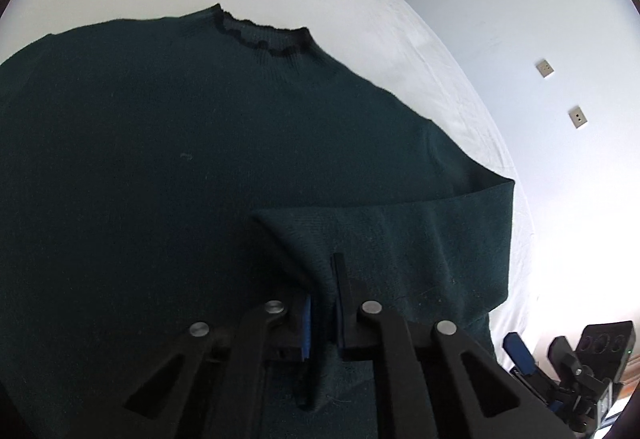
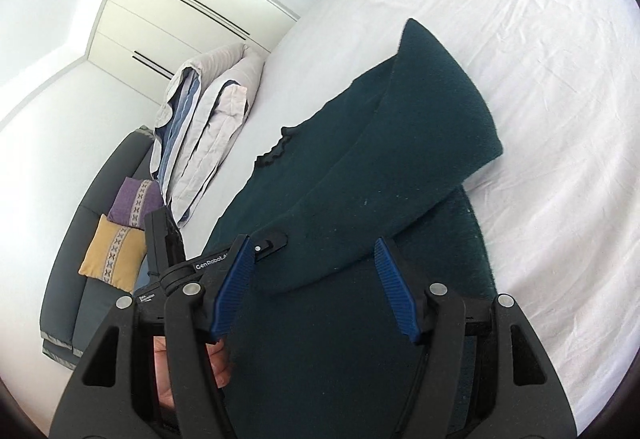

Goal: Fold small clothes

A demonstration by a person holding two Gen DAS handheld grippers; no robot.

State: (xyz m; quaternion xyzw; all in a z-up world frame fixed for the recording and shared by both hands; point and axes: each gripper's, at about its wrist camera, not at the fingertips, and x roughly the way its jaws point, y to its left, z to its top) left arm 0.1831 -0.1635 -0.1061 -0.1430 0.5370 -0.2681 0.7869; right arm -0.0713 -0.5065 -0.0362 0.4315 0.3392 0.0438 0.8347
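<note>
A dark green knitted sweater (image 1: pixel 168 159) of soft, slightly fuzzy wool lies flat on the white, faintly creased bed sheet (image 1: pixel 360 11). In the left wrist view its ribbed neckline (image 1: pixel 264 35), edged with a wavy black trim, sits at about 12 o'clock, and one sleeve (image 1: pixel 420 239) is folded across the body from 3 o'clock toward the centre.

The left gripper (image 1: pixel 322 303), black plastic with round metal pivot pins, has its jaws pinched nearly together on a gathered ridge of that sleeve's knit at 6 o'clock; a strip of ribbed blue pad shows beside the pinched cloth. At 4 o'clock of this view the other gripper's black body appears over the sheet.

In the right wrist view the sweater fills the middle, with the folded sleeve (image 2: pixel 420 143) running as a broad rounded band from 1 o'clock down to the centre. The right gripper (image 2: pixel 316 279) stands about half open at 6 o'clock, its ridged blue pads (image 2: pixel 394 295) apart with nothing clamped; the sleeve's cuff edge lies just ahead of them. A hand (image 2: pixel 216 359) shows at 7 o'clock.

At 10 o'clock a folded grey and blue quilted duvet (image 2: pixel 204 119) rests on the bed edge, and at 8 o'clock a mustard square cushion (image 2: pixel 114 255) and a purple cushion (image 2: pixel 134 201), both with a woven patterned band, lean on a dark grey sofa (image 2: pixel 68 279). Cream panelled wardrobe doors (image 2: pixel 180 11) stand at 11 o'clock.
</note>
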